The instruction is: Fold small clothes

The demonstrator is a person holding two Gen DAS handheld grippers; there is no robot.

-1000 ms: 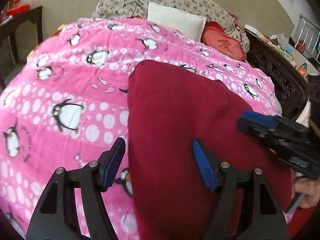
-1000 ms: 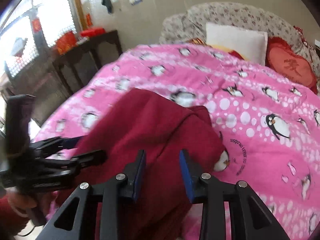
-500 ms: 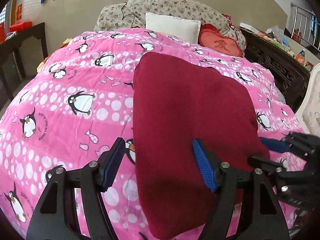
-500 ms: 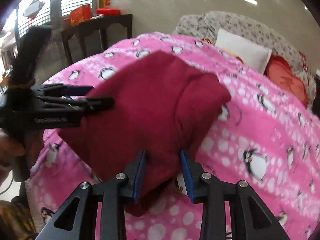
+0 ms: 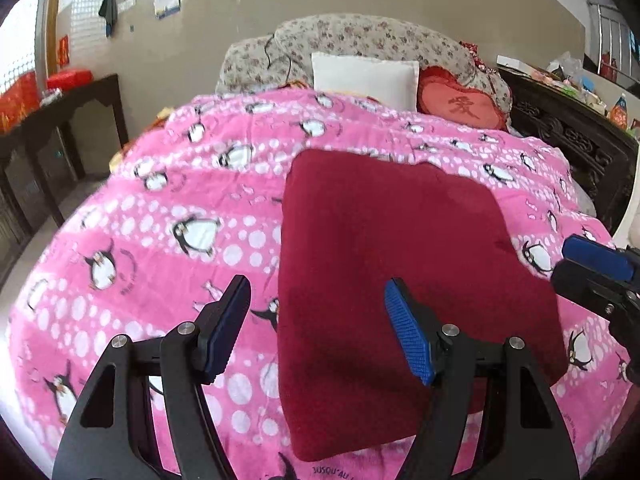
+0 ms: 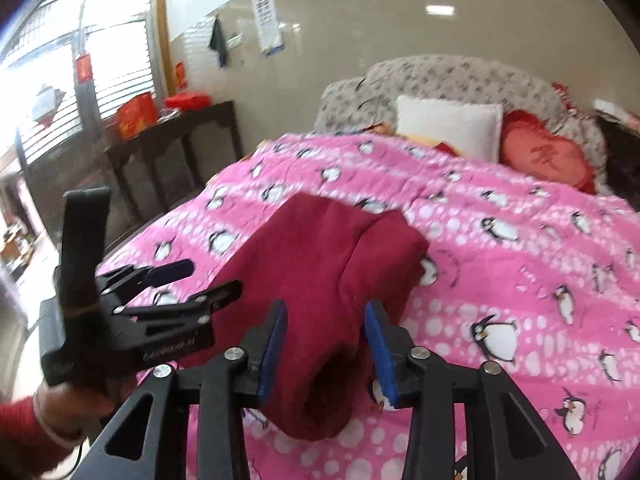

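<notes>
A dark red garment [image 5: 392, 264] lies folded flat on the pink penguin blanket [image 5: 168, 216]. It also shows in the right wrist view [image 6: 320, 280], with a rolled opening at its near end. My left gripper [image 5: 316, 332] is open and empty, above the garment's near left edge. It also shows in the right wrist view [image 6: 188, 280] at the left, held by a hand. My right gripper [image 6: 325, 350] is open, its blue pads on either side of the garment's near end, not pinching it. It shows at the right edge of the left wrist view [image 5: 592, 268].
A white pillow [image 5: 364, 80], a red heart cushion [image 5: 460, 108] and a floral headboard [image 5: 360, 40] stand at the bed's far end. A dark wooden side table [image 6: 176, 148] is left of the bed. A carved dark bed frame [image 5: 572, 140] runs along the right.
Both grippers have pulled back from the garment, which has settled flatter on the blanket. My right gripper's jaws have opened wider and let go of the garment's near end.
</notes>
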